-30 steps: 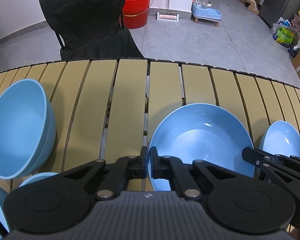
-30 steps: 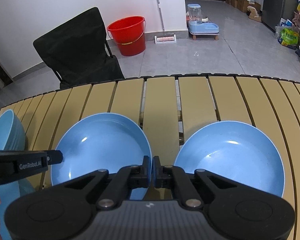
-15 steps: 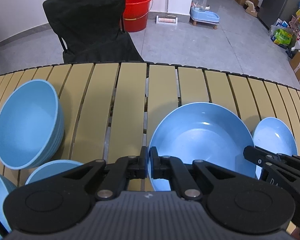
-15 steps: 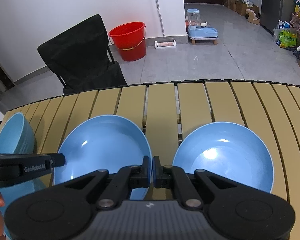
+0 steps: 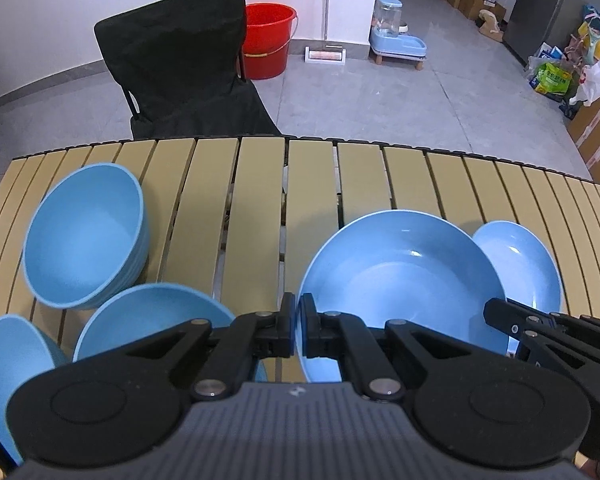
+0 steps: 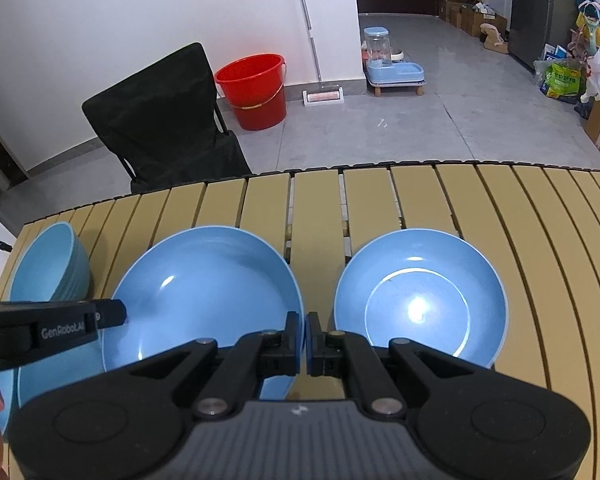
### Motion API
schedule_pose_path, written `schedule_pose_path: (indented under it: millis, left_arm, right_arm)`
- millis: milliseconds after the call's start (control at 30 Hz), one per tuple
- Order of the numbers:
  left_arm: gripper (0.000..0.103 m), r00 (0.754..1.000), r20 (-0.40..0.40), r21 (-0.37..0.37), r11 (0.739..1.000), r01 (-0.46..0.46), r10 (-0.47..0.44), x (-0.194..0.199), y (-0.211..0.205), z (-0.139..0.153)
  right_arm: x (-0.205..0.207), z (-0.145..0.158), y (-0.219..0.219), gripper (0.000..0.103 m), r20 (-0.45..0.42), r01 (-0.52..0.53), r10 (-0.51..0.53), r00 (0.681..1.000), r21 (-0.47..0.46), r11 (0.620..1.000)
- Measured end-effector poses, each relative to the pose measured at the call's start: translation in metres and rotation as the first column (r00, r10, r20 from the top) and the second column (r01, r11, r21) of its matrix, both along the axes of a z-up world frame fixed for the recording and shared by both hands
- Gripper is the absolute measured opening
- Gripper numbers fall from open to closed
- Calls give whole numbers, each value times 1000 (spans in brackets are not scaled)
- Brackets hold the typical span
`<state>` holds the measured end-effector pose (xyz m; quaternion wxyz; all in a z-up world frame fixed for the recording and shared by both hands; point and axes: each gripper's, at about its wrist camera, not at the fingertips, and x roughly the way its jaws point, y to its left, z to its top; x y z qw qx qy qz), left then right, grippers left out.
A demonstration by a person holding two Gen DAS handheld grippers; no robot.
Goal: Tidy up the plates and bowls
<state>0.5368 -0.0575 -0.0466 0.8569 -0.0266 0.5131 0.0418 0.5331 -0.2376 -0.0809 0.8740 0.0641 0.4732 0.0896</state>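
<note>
Large plate (image 6: 204, 292), frame centre: both our grippers pinch its rims, left (image 5: 298, 330), right (image 6: 305, 340); uneven lift risks slipping.

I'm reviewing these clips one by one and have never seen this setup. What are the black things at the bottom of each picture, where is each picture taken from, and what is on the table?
No robot is involved. A person holds a pair of handheld tongs in each hand, and each pair carries a wide-angle camera looking forward along its two fingers. The black shape low in each picture is the tongs themselves.

In the left camera's picture, the left tongs are closed on the near left rim of the large blue plate. In the right camera's picture, the right tongs are closed on the same plate's near right rim. So both hands hold one plate.

On the slatted table there is also a smaller blue plate to the right, and several blue bowls to the left. Behind the table stand a black chair and a red bucket.
</note>
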Motion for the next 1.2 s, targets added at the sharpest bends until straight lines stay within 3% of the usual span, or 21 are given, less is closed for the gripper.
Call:
schedule_pose_path:
  millis: [633, 1200]
  left_arm:
    - [4, 999, 38, -7, 1000, 28, -28, -86, -19, 39]
    - [4, 996, 78, 1, 999, 45, -45, -160, -36, 54]
  right_arm:
    - [-80, 40, -16, 3, 33, 38, -37, 999, -11, 999]
    - [-156, 52, -31, 3, 40, 63, -62, 997, -14, 998]
